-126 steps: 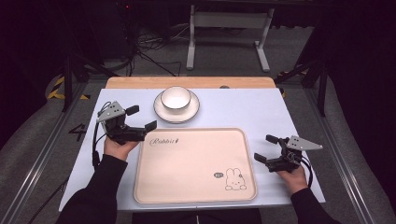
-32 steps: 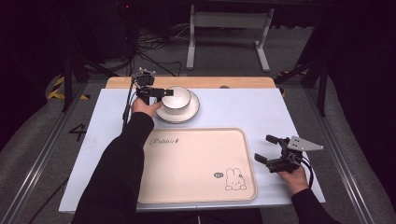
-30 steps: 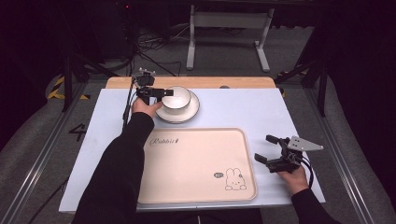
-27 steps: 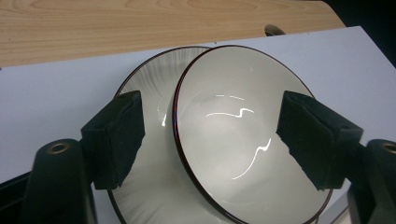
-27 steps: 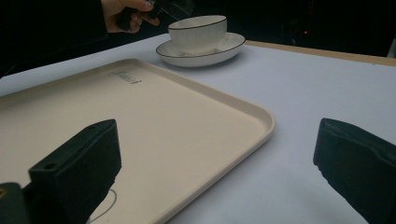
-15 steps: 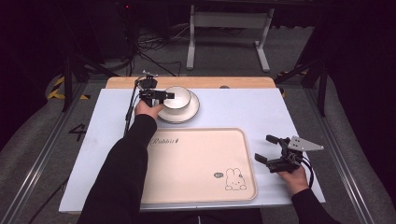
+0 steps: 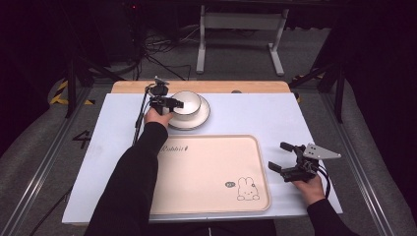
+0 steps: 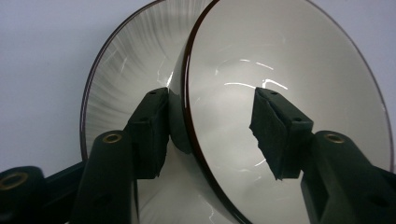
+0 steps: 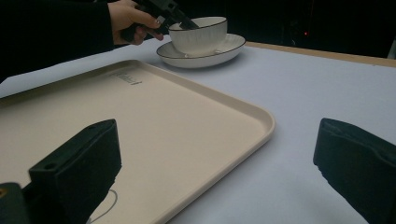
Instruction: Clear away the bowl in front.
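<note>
A white bowl (image 7: 188, 101) with a dark rim stands on a white ribbed plate (image 7: 200, 118) at the back of the table. My left gripper (image 7: 176, 104) reaches it from the left. Its jaws straddle the bowl's near wall (image 8: 289, 60), and they have just been closing. One pad (image 8: 152, 130) lies against the outer wall above the plate (image 8: 121, 88). The other pad (image 8: 275, 130) hangs inside the bowl, apart from the wall. My right gripper (image 7: 276, 156) rests open at the table's right, with nothing between its jaws.
A cream tray (image 7: 206, 172) with a rabbit drawing lies at the front centre, between the two hands. In the right gripper view its corner (image 9: 252, 116) sits just left of my right gripper (image 9: 215, 163). The table's wooden back edge (image 7: 246, 87) runs behind the plate.
My left hand went from beside the tray's left edge up to the bowl, then edged right over its rim. The right hand has stayed put.
</note>
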`<action>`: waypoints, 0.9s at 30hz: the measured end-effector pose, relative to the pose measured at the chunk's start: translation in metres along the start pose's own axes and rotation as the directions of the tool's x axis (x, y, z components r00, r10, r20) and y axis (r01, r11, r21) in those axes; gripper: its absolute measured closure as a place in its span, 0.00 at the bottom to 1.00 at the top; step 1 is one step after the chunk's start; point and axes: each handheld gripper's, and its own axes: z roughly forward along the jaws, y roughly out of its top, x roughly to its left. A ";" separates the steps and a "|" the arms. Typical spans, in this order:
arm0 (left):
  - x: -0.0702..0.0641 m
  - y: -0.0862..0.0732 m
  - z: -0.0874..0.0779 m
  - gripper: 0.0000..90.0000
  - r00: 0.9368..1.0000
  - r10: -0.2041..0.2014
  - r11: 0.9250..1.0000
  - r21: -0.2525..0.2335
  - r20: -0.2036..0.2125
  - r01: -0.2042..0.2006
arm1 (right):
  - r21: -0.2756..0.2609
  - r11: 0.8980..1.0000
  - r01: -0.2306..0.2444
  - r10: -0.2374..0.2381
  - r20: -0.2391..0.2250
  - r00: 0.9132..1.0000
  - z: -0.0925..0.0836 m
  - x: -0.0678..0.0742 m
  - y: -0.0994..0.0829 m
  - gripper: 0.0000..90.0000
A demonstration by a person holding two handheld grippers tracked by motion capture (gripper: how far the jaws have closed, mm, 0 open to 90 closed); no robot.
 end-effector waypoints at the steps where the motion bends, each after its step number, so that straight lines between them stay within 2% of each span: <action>1: 0.000 0.000 0.001 0.56 1.000 -0.010 1.000 0.006 -0.002 0.010 | 0.000 1.000 0.000 0.000 0.000 1.000 0.000 0.000 0.000 0.02; 3: 0.000 0.000 0.002 0.58 1.000 -0.010 1.000 0.014 -0.007 0.010 | 0.000 1.000 0.000 0.000 0.000 1.000 0.000 0.000 0.000 0.02; 4: 0.000 -0.001 0.003 0.58 1.000 -0.024 0.999 0.024 -0.010 0.024 | -0.001 1.000 0.001 -0.001 0.000 1.000 0.000 0.000 0.000 0.02; 10: 0.001 -0.002 0.006 0.70 0.998 -0.048 0.998 0.044 -0.043 0.050 | -0.002 1.000 -0.001 0.001 0.000 1.000 0.000 0.000 0.000 0.02; 13: 0.001 -0.001 0.005 0.75 0.997 -0.061 0.997 0.038 -0.057 0.063 | -0.002 1.000 -0.001 0.001 0.000 1.000 0.000 0.000 0.000 0.02; 18: 0.002 -0.001 0.004 0.85 0.995 -0.092 0.995 0.022 -0.042 0.093 | -0.004 1.000 -0.002 0.002 -0.001 1.000 0.000 0.000 0.000 0.02; 22: 0.000 -0.001 0.002 0.87 0.994 -0.102 0.995 0.007 -0.041 0.102 | -0.005 1.000 -0.002 0.002 -0.002 1.000 0.000 0.000 0.000 0.02; 23: 0.000 0.000 0.001 0.87 0.994 -0.105 0.994 -0.004 -0.030 0.105 | -0.005 1.000 -0.003 0.003 -0.002 1.000 0.000 0.000 0.000 0.02; 27: -0.001 0.000 -0.001 0.87 0.994 -0.101 0.995 -0.005 -0.030 0.101 | -0.006 1.000 -0.003 0.003 -0.003 1.000 -0.001 0.000 0.000 0.02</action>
